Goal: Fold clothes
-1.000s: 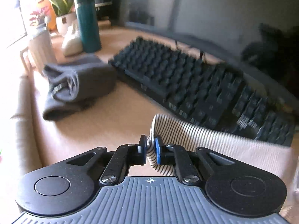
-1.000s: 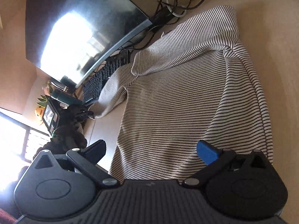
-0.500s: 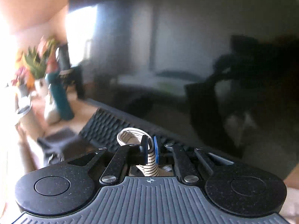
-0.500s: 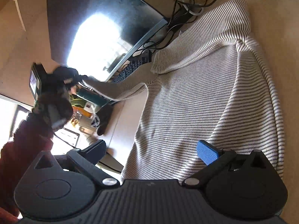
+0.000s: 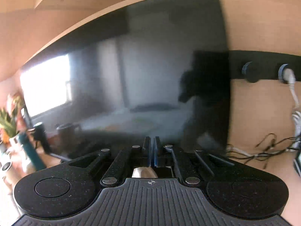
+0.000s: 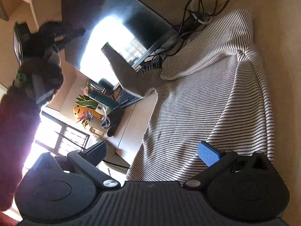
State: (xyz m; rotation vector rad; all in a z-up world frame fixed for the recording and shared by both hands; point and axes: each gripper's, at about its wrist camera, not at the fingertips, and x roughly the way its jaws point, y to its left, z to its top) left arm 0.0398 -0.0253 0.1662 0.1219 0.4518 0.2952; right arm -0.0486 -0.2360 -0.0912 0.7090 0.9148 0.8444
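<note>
Left gripper (image 5: 152, 151): raised well above the tabletop and pointed at the dark, glossy monitor (image 5: 131, 75). Its blue-padded fingers are pressed together. A pale scrap of fabric shows just behind the pads in the left wrist view, and the right wrist view shows a stretch of the striped shirt (image 6: 207, 103) lifted off the surface and drawn up toward the left side, so this gripper is clenched on the shirt's edge.

Right gripper (image 6: 156, 150): tilted downward over the near part of the shirt, fingers spread wide and grasping nothing. One ribbed blue pad (image 6: 208, 153) hovers over the cloth; whether it touches cannot be determined.

Shirt: soft knit, cream with thin dark horizontal stripes. It lies spread on the light wooden tabletop (image 6: 278, 56), with a folded ridge along its right side and loose wrinkles toward the far corner.

Other items: a black keyboard (image 6: 128, 96) below the monitor, partly overlapped by the raised cloth; a tangle of dark and white cables (image 6: 197, 17) at the far edge; a teal bottle (image 6: 103, 98) and a leafy potted plant (image 6: 84, 99) at the left end; a dark folded garment (image 6: 114, 120) beside them.
</note>
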